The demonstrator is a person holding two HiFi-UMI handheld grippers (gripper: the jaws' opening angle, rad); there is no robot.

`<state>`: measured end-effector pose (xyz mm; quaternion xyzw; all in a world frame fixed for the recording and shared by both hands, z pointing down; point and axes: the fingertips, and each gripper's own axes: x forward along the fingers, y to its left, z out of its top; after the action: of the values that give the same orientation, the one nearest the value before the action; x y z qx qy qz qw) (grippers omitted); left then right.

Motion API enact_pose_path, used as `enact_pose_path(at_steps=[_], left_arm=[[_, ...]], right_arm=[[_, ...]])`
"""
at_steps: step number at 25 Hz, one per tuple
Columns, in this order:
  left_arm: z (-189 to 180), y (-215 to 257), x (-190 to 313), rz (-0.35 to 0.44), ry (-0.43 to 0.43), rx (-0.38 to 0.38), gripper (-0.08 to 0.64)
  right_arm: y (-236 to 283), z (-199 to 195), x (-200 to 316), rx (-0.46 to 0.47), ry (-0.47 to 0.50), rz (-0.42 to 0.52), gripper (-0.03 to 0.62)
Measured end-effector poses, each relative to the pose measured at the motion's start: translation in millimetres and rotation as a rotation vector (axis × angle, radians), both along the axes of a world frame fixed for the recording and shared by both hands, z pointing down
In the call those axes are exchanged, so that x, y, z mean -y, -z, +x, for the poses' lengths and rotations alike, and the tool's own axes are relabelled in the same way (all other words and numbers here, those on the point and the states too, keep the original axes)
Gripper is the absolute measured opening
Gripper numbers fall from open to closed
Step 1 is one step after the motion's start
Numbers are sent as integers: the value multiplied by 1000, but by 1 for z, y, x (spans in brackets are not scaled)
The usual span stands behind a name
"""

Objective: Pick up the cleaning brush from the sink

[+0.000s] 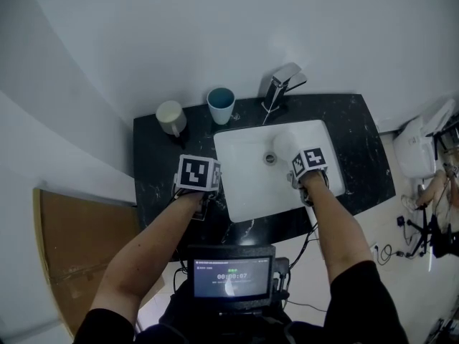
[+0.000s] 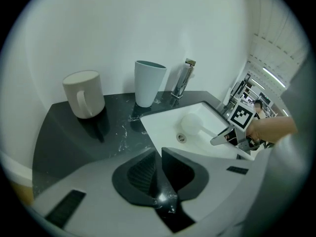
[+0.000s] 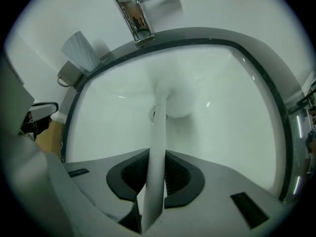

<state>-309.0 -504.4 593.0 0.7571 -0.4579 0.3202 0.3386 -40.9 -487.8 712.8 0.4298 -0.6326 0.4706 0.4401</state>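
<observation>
Right gripper (image 3: 157, 176) is clamped narrow on the brush (image 3: 159, 132). The white handle runs straight up between the pads and the round head lies further up the frame, low in the sink (image 1: 224, 170) next to the drain. In the head view that's centre-right, gripper pointing steeply down into the basin. I'd say the brush isn't off the basin yet, but can't tell for sure.

Left gripper (image 2: 157, 174) is shut on nothing, parked over the black counter (image 1: 154, 170) left of the sink, centre-left in the head view. It's not involved.

Risks from here, as I read it:
- The handle is thin, smooth and probably wet. The pads grip well back from the head, so on the lift the head end could sag and rotate in the grip, or slide out.
- The handle looks slightly tilted across the pads, so contact may be partial. A fast lift makes a slip worse.
- The faucet (image 1: 281, 84) sits just above the sink in frame. A lift that swings the head forward could clip the spout.
- The cup (image 1: 221, 104) and mug (image 1: 171, 117) at upper left are well apart, so low risk unless the brush gets carried that way.
</observation>
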Motion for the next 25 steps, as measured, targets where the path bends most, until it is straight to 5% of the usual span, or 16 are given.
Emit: enact_pose_path(at_steps=[10, 16, 25], left_arm=[[12, 52, -36, 114, -38, -103, 52], [41, 110, -55, 414, -103, -65, 52], [123, 157, -125, 624, 134, -92, 20]], right_arm=[[84, -17, -31, 113, 44, 203, 31], [164, -23, -64, 214, 113, 407, 31], [243, 49, -117, 412, 323, 716, 31]])
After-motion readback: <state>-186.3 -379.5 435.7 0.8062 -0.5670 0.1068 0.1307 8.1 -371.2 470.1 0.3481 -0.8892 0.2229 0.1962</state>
